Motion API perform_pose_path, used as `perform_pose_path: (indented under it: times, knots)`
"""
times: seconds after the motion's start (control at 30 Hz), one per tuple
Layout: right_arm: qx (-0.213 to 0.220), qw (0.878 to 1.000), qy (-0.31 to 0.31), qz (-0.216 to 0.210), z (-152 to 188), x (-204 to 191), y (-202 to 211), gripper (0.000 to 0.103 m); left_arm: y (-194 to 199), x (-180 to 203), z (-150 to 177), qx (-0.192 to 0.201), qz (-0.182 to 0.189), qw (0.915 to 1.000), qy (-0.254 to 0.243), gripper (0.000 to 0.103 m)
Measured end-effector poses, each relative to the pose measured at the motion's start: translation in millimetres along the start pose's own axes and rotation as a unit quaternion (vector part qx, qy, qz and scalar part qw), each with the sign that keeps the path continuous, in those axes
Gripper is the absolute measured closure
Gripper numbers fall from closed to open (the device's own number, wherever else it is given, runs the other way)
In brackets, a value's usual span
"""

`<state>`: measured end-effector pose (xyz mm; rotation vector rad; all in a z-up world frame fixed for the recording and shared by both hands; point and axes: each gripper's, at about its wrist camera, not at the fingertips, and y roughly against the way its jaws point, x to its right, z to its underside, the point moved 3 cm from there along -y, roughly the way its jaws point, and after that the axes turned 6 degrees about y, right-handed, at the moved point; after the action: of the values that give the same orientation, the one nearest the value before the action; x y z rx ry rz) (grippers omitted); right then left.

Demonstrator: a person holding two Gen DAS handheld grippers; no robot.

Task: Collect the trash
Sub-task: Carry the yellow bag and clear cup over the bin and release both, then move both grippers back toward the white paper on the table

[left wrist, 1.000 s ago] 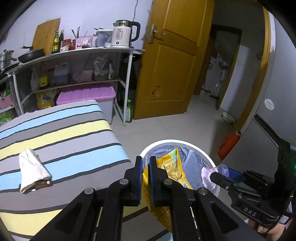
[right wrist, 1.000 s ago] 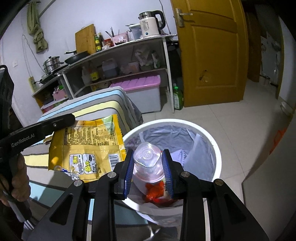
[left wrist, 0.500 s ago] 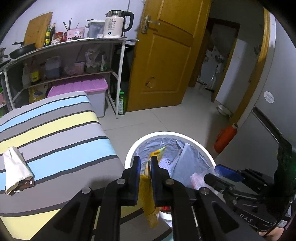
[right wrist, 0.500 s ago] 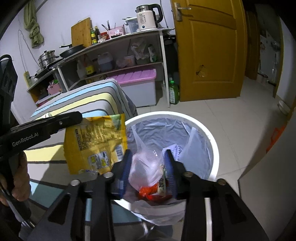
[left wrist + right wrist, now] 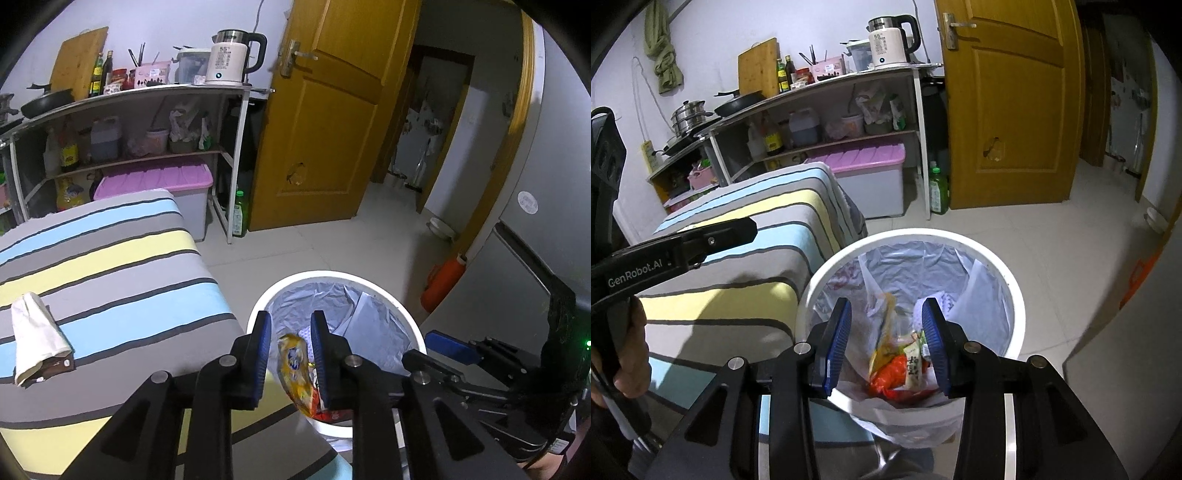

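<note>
A white trash bin (image 5: 388, 291) lined with a grey bag stands on the floor beside the striped table; it also shows in the right wrist view (image 5: 1008, 273). My left gripper (image 5: 290, 354) is open above the bin's near rim, and the yellow snack bag (image 5: 295, 373) is loose between its jaws, dropping into the bin. My right gripper (image 5: 886, 343) is open and empty over the bin. The yellow snack bag (image 5: 882, 332) lies inside with the clear plastic and red trash (image 5: 894, 380). A crumpled white paper wrapper (image 5: 35, 332) lies on the table at the left.
The striped cloth table (image 5: 110, 266) fills the left. A metal shelf (image 5: 147, 122) with a kettle, bottles and a pink-lidded box (image 5: 155, 184) stands behind it. A yellow door (image 5: 325, 129) is at the back. An orange bottle (image 5: 441, 284) lies on the floor by the fridge.
Both grippers have opened. The yellow snack bag left my left gripper and the clear plastic cup with its bag left my right gripper; both dropped into the bin.
</note>
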<state>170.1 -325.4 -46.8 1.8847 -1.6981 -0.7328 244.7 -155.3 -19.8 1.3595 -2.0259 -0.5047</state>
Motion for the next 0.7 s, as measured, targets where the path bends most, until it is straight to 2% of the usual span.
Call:
perform_pose_path:
  times: [0.27, 0.7]
  knots:
    - [0.014, 1.0, 0.017, -0.004, -5.4, -16.5, 17.1, 0.062, 33.6, -13.3, 1.3, 0.027, -0.011, 0.9995, 0.012, 0.081]
    - [0.036, 0.997, 0.059, -0.037, -11.0, -70.3, 40.2, 0.062, 91.4, -45.3, 14.9, 0.061, -0.043, 0.9967, 0.033, 0.081]
